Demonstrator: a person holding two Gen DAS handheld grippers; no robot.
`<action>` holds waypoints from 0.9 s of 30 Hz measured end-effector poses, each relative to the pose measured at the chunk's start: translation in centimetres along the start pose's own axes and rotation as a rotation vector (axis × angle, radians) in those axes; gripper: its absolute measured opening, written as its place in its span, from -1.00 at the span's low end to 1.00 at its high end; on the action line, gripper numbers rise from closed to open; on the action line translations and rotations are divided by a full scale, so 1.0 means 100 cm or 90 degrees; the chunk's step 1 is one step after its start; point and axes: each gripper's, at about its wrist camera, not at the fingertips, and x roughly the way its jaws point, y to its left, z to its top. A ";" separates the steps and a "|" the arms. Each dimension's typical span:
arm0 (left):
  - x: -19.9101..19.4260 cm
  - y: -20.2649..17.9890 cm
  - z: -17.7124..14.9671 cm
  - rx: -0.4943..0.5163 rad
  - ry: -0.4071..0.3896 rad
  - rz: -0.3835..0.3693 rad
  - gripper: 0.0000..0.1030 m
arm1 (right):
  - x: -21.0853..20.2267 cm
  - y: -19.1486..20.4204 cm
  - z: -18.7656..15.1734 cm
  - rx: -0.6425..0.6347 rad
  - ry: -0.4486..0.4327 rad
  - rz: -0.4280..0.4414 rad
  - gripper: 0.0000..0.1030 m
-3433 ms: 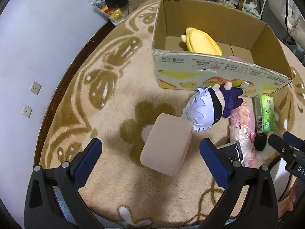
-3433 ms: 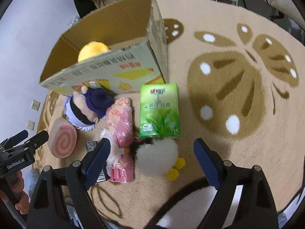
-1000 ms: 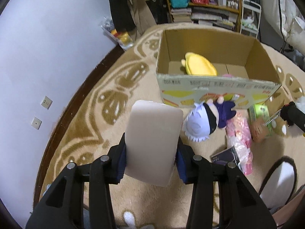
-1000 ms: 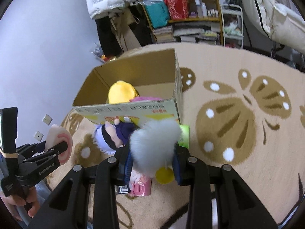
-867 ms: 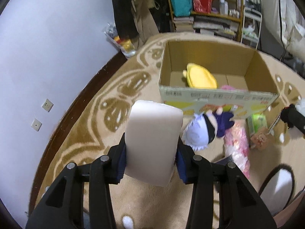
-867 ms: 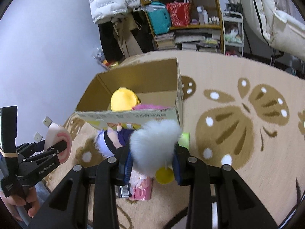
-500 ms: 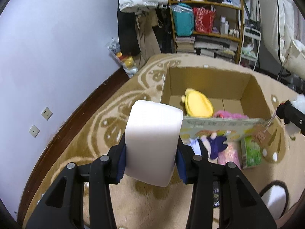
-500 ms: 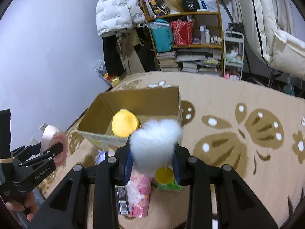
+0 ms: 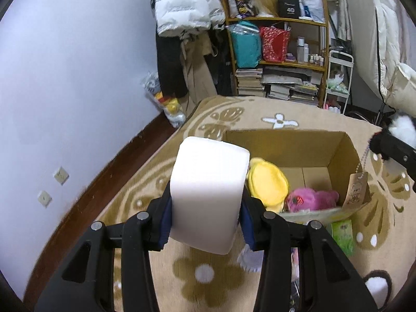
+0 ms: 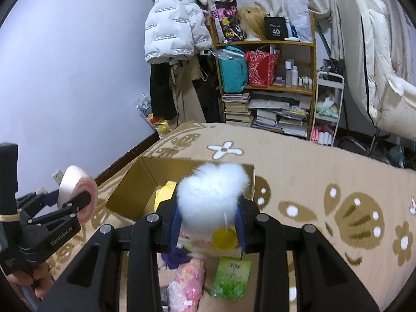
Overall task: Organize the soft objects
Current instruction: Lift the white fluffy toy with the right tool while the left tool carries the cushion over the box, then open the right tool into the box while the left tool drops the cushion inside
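My left gripper (image 9: 205,217) is shut on a pale pink roll-cake cushion (image 9: 208,192), held up in front of the open cardboard box (image 9: 343,156). From the right wrist view the same cushion (image 10: 76,197) shows its pink swirl end. My right gripper (image 10: 208,225) is shut on a fluffy white plush with yellow feet (image 10: 212,195), raised over the box (image 10: 124,189). Inside the box lie a yellow plush (image 9: 267,183) and a pink plush (image 9: 310,197). A paper tag (image 9: 356,189) hangs from the white plush at the right edge of the left wrist view.
On the carpet in front of the box lie a green tissue pack (image 10: 230,277), a pink wrapped packet (image 10: 188,284) and a purple-dressed doll (image 10: 175,256). A cluttered shelf (image 10: 267,83) and hanging coats (image 10: 174,26) stand behind. A hand (image 10: 39,278) holds the left gripper.
Both grippers rose and tilted up with their plush toys still clamped. The box now sits lower in both views, and more of the shelf and wall shows.
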 end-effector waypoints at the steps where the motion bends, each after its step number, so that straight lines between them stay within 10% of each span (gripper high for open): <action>1: 0.001 -0.003 0.003 0.007 -0.005 0.001 -0.18 | 0.002 0.000 0.002 -0.003 -0.003 -0.001 -0.30; 27: 0.078 -0.037 0.028 0.037 0.029 -0.028 -0.16 | 0.092 -0.011 -0.007 -0.032 0.064 -0.043 -0.28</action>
